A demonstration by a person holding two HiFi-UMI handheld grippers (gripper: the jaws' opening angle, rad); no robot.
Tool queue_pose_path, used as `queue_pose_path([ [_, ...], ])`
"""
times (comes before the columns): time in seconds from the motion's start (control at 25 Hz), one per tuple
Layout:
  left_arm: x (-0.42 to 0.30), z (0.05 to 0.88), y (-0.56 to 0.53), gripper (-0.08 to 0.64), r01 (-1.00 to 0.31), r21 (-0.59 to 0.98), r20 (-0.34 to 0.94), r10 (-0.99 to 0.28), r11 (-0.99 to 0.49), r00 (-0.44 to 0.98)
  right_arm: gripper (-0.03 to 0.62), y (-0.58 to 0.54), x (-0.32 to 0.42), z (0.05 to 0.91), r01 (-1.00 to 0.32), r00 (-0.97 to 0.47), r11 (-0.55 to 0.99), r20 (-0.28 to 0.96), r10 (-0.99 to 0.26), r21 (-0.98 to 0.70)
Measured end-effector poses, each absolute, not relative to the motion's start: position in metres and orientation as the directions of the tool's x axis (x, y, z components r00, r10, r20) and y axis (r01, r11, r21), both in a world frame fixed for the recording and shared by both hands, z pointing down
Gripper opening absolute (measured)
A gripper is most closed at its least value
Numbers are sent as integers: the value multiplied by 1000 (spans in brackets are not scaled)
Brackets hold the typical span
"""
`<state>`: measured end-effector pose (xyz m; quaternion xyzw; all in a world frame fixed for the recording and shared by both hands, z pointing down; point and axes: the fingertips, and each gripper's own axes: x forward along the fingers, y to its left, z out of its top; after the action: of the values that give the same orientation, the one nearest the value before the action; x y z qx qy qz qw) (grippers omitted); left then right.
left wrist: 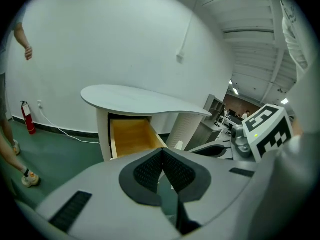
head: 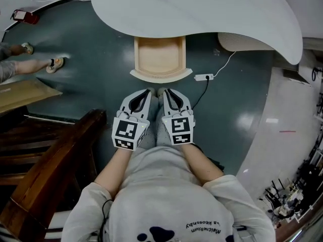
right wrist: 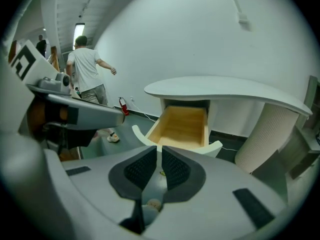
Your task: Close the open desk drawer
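Drawer [head: 159, 59] rear hidden under desk top [head: 202, 9], itself cut by top edge. Bystander [head: 35, 65] cropped at left edge, only leg, feet showing. My left gripper [left wrist: 161, 154] mostly masks drawer front in its view.

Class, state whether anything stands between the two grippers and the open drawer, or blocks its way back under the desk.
Nothing visible: only floor separates the left gripper and right gripper from the drawer, which looks empty.

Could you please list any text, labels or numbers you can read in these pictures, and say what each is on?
Person's shirt print: upside down, too small to read reliably.
Cubes on left gripper and right gripper: square marker patterns only, no words.
Nothing else legible.
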<state>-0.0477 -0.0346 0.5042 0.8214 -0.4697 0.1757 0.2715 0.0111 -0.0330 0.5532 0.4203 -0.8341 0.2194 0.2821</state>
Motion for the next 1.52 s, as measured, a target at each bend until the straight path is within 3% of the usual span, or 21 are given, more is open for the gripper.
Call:
queue_pose_path([
  [0.2,-54,517,-36,6,-868,292,548,-673,-401,496,79,-34,7,583,-834,-471,532,690,-550,-146],
  [1.52,-57,617,-38,6,-858,297,630,-589,-419,506,144,-43,-3,705,-904,-346,396,819,-458,-161],
])
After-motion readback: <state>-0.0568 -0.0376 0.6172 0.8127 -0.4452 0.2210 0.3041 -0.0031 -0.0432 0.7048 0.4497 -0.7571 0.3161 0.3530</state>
